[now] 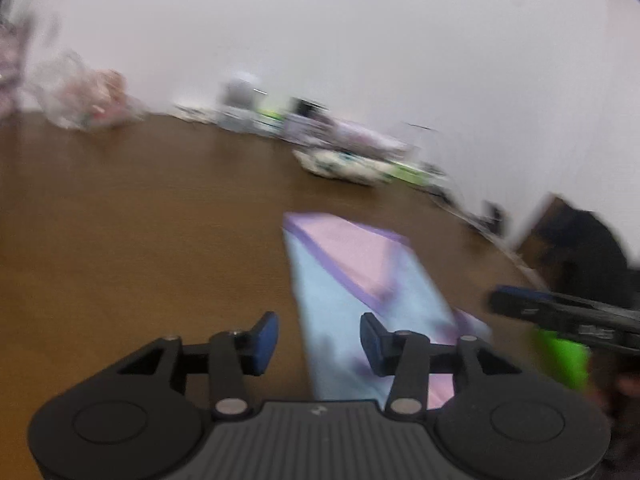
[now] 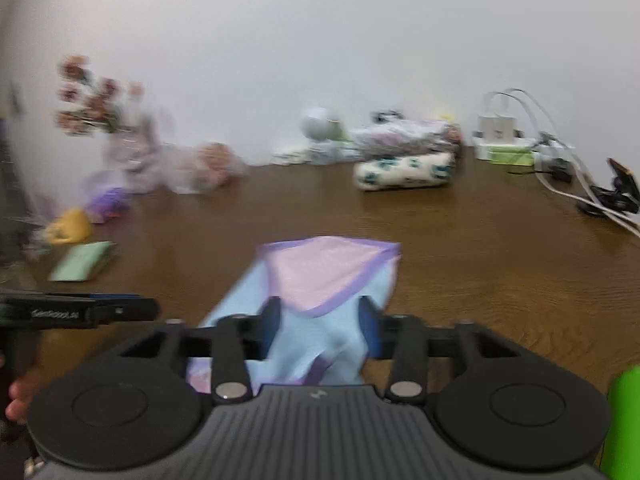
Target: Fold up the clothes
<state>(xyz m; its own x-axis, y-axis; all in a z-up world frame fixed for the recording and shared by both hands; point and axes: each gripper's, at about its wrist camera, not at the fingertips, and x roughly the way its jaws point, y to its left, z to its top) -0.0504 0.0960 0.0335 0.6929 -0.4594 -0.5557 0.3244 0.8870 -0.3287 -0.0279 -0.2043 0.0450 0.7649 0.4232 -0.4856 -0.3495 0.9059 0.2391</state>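
Observation:
A light-blue and pink garment with purple trim [image 1: 352, 280] lies partly folded on the brown wooden table [image 1: 140, 220]. It also shows in the right wrist view [image 2: 320, 300]. My left gripper [image 1: 318, 340] is open, hovering over the garment's left edge, holding nothing. My right gripper [image 2: 320, 328] is open above the garment's near part, with cloth showing between its fingers but not pinched. The right gripper shows at the right in the left wrist view [image 1: 560, 312]. The left gripper shows at the left in the right wrist view [image 2: 80, 312]. Both views are blurred.
Folded clothes [image 2: 404, 160] are stacked at the table's back by the white wall. A flower vase [image 2: 124, 148], plastic bags [image 2: 200, 168], a yellow object [image 2: 70, 226] and a green pad [image 2: 82, 266] sit left. A charger and cables [image 2: 552, 160] lie right.

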